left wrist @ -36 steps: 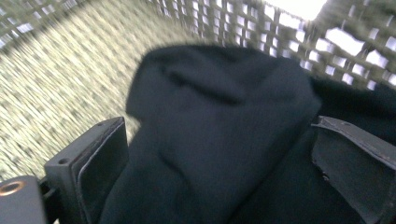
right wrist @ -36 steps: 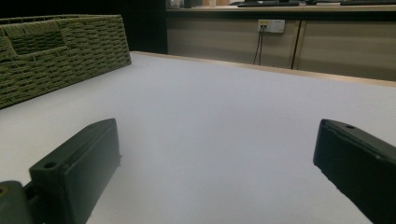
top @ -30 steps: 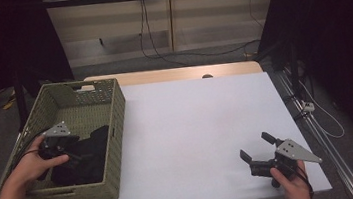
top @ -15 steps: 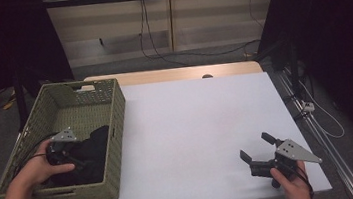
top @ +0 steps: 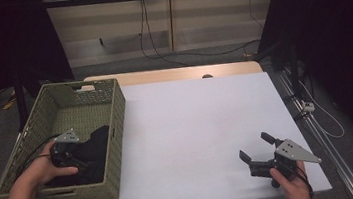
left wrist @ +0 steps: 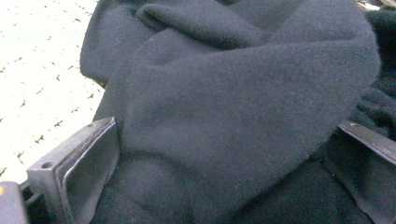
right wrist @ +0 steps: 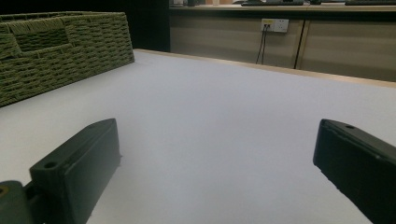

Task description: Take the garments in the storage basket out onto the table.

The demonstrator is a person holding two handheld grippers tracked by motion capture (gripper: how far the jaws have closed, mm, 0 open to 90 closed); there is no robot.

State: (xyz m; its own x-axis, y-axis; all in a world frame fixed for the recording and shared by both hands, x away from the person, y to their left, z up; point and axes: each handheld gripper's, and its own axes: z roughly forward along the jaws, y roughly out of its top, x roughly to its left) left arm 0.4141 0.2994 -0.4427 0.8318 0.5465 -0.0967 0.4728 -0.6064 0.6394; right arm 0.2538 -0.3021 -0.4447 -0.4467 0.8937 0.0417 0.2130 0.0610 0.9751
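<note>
- White table (top: 193, 128) carries a woven green basket (top: 115, 111) at its left side
- We see the dark knitted cloth (left wrist: 243, 107) lying inside the basket
- Our left gripper (top: 78, 158) is down in the basket, jaws wide apart with the cloth pressed between them
- Our right gripper (top: 257, 150) rests on the table near the front right corner, jaws apart, nothing between them
</note>
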